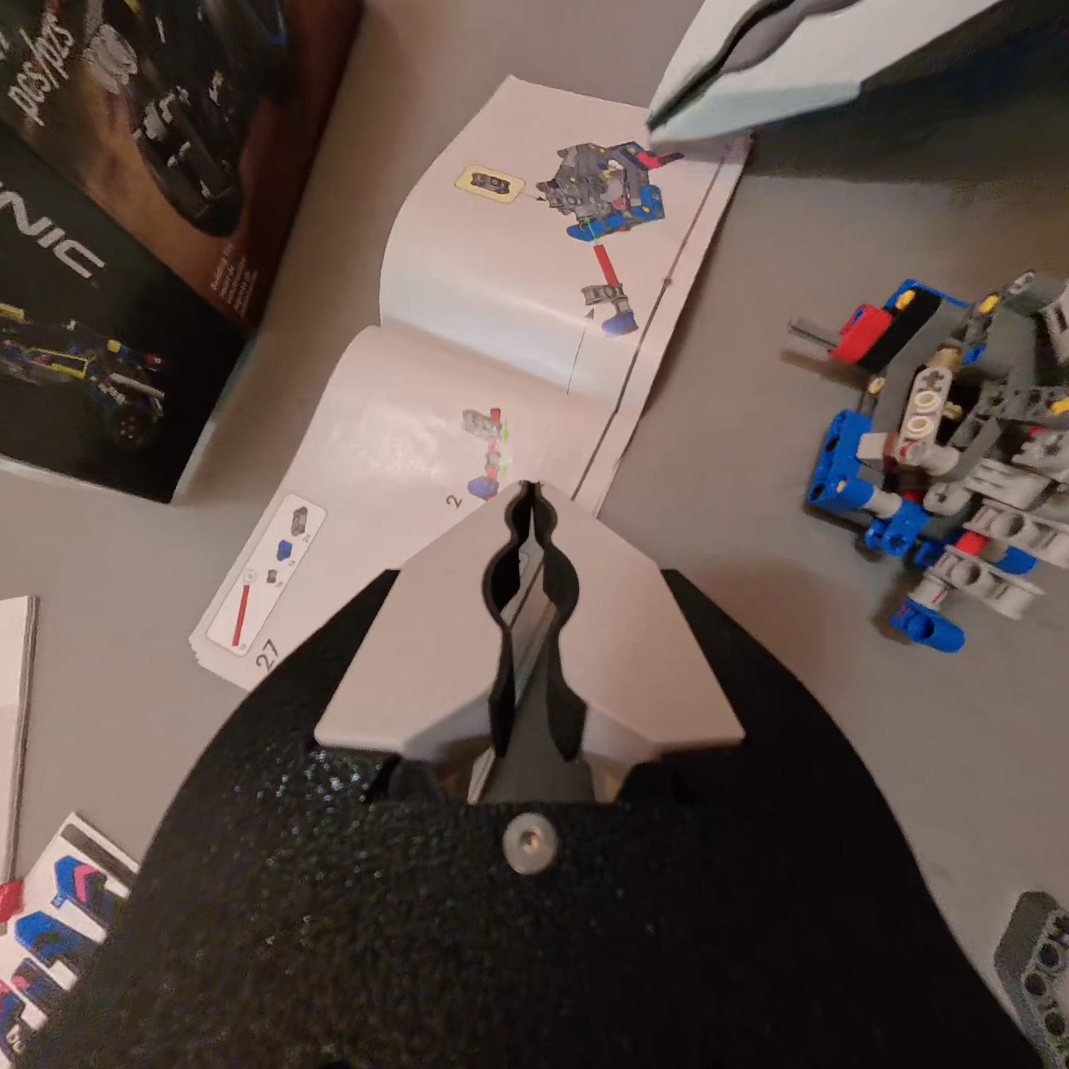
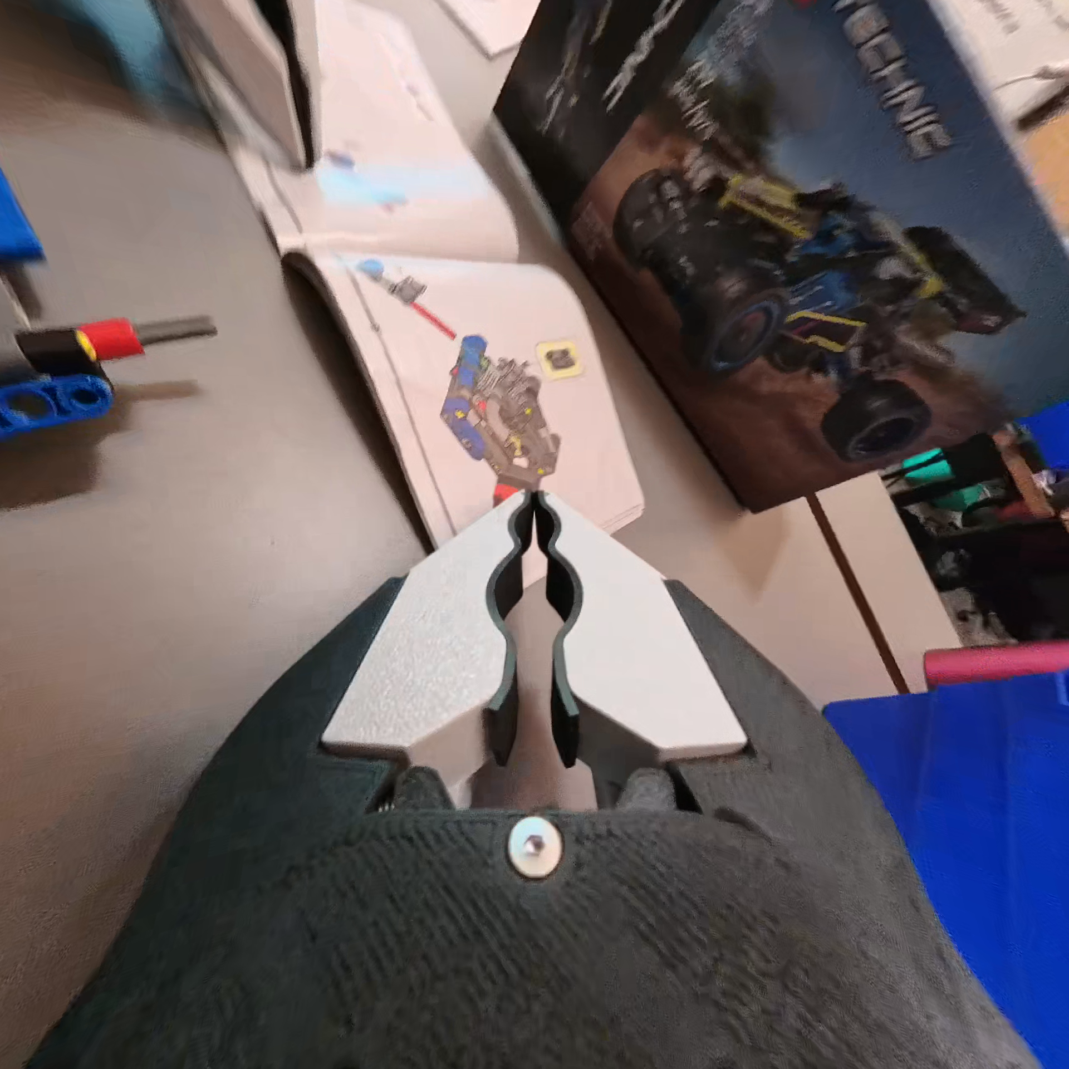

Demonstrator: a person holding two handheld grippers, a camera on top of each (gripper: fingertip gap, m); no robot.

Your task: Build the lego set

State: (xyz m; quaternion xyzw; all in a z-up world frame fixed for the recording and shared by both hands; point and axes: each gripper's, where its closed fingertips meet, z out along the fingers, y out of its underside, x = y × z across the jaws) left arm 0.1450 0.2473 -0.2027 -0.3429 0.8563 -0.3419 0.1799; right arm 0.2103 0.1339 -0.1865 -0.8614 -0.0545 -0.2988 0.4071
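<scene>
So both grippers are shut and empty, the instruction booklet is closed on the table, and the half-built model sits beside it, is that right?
Not quite: the instruction booklet lies open on the table, pages curling up, as the left wrist view shows. The rest holds: the left gripper and right gripper are shut and empty, and the half-built model sits beside the booklet.

Printed matter bearing writing, located from the open white paper instruction booklet (image 1: 503,347).
On the booklet itself, a large numeral is printed at the near page's outer corner and a smaller one stands beside the parts diagram. On the dark cardboard set box (image 1: 115,231) just left of the booklet in the left wrist view, white lettering and script run along the faces. The white sticker sheet (image 1: 58,925), well below the booklet, shows no legible writing.
</scene>
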